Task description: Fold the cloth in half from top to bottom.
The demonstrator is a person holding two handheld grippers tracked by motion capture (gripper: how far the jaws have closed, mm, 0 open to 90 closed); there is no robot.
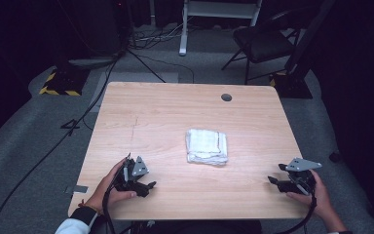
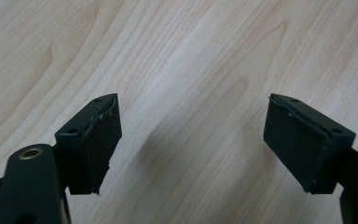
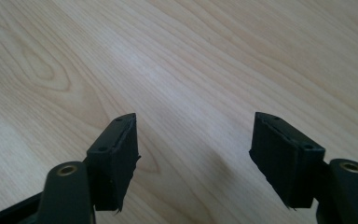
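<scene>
Both pairs of jaws stand spread with nothing between them: the left gripper [image 1: 149, 185] and right gripper [image 1: 272, 181] rest near the table's [image 1: 165, 112] front corners. One folded white towel [image 1: 206, 146] lies mid-table, well apart from both.

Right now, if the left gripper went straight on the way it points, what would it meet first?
Probably bare table. The left gripper points right along the near edge, jaws open over wood grain in its own view. The folded white towel lies farther back, seemingly off that line, though depth is hard to judge.
</scene>
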